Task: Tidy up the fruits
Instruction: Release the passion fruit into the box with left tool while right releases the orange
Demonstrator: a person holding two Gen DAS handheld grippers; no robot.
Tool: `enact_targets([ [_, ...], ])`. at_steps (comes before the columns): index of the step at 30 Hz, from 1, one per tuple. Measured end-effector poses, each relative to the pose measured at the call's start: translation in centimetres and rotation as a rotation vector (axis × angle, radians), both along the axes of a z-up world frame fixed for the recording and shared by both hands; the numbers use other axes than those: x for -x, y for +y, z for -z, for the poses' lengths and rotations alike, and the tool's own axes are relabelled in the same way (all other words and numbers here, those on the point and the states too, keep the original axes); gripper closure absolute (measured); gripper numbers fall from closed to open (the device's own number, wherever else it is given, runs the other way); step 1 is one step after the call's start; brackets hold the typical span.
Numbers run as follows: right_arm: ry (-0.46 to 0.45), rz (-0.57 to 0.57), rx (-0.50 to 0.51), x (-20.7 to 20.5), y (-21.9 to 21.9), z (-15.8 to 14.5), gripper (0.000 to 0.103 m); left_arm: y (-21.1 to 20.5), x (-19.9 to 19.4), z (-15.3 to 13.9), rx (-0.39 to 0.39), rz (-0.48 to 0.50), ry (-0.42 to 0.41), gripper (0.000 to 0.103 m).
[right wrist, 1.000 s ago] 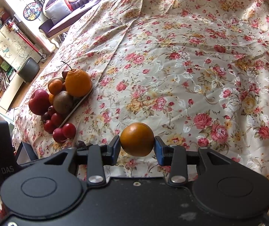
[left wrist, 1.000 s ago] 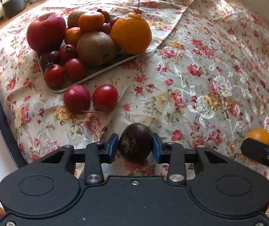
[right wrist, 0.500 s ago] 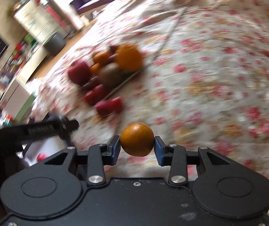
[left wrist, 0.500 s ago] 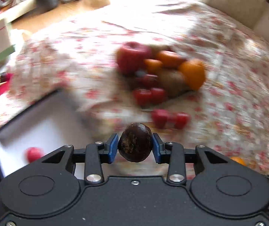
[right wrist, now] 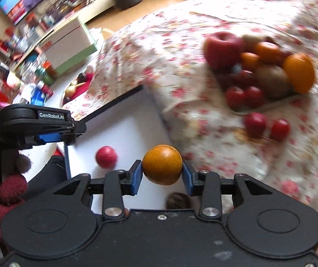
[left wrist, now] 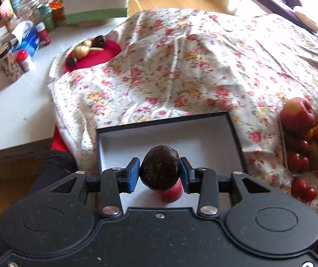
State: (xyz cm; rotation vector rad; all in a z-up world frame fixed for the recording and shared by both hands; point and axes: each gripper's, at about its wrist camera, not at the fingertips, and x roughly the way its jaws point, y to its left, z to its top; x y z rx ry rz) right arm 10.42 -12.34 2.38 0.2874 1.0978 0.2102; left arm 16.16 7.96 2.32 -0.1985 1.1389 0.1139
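fruits are mid-transfer: a second ago both views faced the heaped tray on the flowered cloth, and now both look down into the white box with a black rim (left wrist: pixel 232 122), so each carried fruit has been brought over its drop-off and release looks like the next step.

left tool (left wrist: pixel 160 170): blue pads clamped on a dark brown, rough-skinned round fruit (left wrist: pixel 160 170) at lower centre of its view, held above the box floor. a red fruit (left wrist: pixel 170 192) lies in the box just beneath it.

right tool (right wrist: pixel 162 165): pads closed narrowly on a smooth orange fruit (right wrist: pixel 162 164), lower centre, also over the box's white interior. the same red fruit sits to its lower left, and something brown shows partly hidden below the tool.

the tray of fruit (left wrist: pixel 303 142), with apple, oranges, kiwi and small red fruits, sits at the right edge of the left view, blurred at upper right in the right view; two red fruits (right wrist: pixel 267 125) lie loose on the cloth beside it.
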Motion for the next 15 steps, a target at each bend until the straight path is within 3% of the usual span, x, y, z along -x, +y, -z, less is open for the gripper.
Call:
enact_targets([
  [3, 0.021, -0.027, 0.035, -0.9, 2.0, 0.4, 0.063, 0.3, 0.0, 0.8, 0.038, -0.001, 0.038, 0.057],
  [15, 0.017, -0.076, 0.139, -2.2, 5.6, 0.4, 0.063, 0.6, -0.2, 1.6, 0.055, -0.008, 0.094, 0.061],
])
